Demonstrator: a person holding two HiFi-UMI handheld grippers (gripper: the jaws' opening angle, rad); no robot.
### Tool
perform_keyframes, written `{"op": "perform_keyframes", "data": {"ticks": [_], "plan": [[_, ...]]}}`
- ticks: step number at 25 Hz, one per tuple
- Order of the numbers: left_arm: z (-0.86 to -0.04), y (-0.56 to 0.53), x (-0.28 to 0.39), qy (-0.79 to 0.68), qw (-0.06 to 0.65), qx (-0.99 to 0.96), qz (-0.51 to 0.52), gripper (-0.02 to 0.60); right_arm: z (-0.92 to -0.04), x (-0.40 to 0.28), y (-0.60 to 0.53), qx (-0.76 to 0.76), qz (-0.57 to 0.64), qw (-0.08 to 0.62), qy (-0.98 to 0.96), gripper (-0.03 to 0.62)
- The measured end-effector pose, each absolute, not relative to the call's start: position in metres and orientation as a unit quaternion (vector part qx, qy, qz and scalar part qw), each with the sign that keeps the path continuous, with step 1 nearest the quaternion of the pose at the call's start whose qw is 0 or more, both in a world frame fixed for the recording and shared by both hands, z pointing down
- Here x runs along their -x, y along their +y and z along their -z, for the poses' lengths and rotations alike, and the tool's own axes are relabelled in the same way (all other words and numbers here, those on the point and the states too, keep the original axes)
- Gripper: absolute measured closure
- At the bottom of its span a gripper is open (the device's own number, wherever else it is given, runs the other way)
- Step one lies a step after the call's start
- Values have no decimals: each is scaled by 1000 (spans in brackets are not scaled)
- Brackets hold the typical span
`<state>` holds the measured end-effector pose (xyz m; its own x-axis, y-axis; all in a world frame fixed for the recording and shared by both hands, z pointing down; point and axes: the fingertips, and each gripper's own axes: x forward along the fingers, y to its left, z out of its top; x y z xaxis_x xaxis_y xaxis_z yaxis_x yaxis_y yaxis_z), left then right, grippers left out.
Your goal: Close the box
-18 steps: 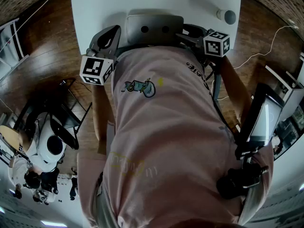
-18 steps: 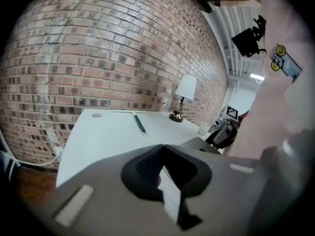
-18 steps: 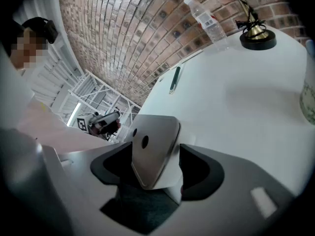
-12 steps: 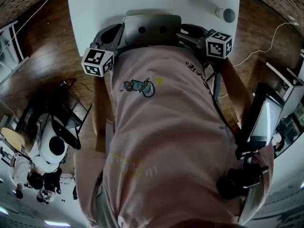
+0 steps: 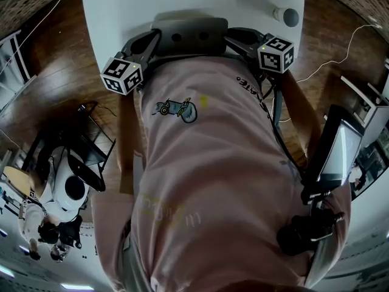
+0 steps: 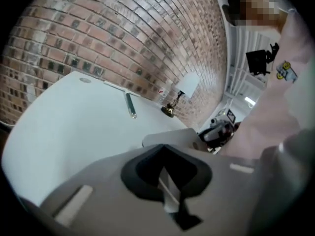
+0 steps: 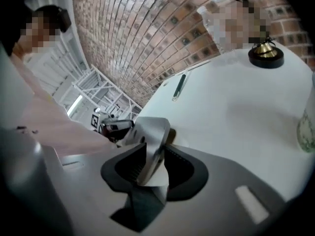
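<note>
Print (image 5: pixel 250 90) blurred; left tongs (image 6: pixel 167 178), right tongs (image 7: pixel 150 163) clamp box (image 5: pixel 189 25).

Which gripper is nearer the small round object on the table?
The right gripper: that object stands on its side of the box, opposite the left gripper.

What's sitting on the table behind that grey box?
Behind the grey box, further back on the white table, are a dark pen and a small lamp on a brass base. What is inside the box cannot be seen in any view.
</note>
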<state>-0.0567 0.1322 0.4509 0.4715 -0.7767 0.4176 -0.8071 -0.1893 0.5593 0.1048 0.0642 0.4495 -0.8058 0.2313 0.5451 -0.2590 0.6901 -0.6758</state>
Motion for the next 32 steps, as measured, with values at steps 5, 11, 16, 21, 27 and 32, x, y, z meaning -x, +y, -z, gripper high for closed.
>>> {"op": "perform_keyframes", "data": {"ticks": [5, 11, 16, 21, 27, 32], "plan": [[-452, 140, 64, -517, 379, -767, -20, 581, -455, -96, 73, -6, -388, 298, -872, 459], [-451, 141, 64, -510, 386, -768, -13, 581, -419, -78, 75, 33, -383, 255, -887, 539], [-451, 138, 64, -508, 389, -768, 4, 581, -444, -77, 83, 64, -315, 313, -894, 469], [-451, 135, 61, -507, 381, -772, -28, 581, -435, -60, 102, 110, -358, 291, -881, 575], [-446, 138, 82, -546, 378, -747, 11, 581, -419, -69, 88, 100, -360, 276, -886, 579], [-426, 148, 71, -525, 341, -779, -34, 581, -387, -77, 65, 64, -402, 225, -886, 579]]}}
